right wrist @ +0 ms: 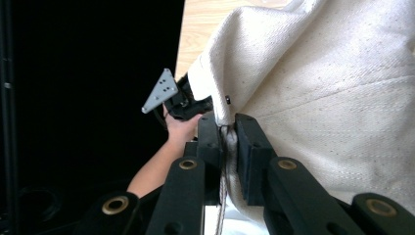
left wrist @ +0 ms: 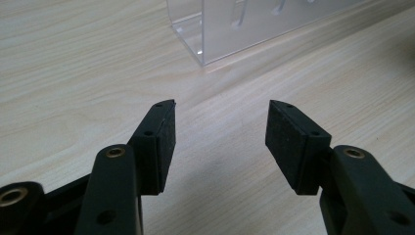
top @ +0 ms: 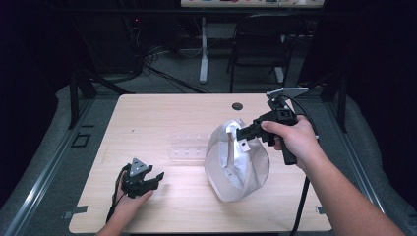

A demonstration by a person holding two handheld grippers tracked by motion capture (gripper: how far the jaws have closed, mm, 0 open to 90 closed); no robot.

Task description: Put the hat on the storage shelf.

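Note:
A cream canvas bag [top: 238, 164] stands at the middle right of the wooden table [top: 147, 118], with its top edge lifted. My right gripper [top: 242, 132] is shut on that rim; in the right gripper view the jaws pinch the bag's hem [right wrist: 226, 128], and the cloth [right wrist: 333, 83] hangs to the right. My left gripper [top: 152, 181] rests low near the table's front left, open, with nothing between its fingers [left wrist: 164, 142]. Beyond them the clear plastic box [left wrist: 235, 24] stands on the wood.
A clear acrylic box [top: 189, 146] sits at the table's middle, left of the bag. A small dark round hole [top: 237, 105] marks the far edge. Behind the table are a chair [top: 260, 44] and a white desk leg [top: 203, 49] on a dark floor.

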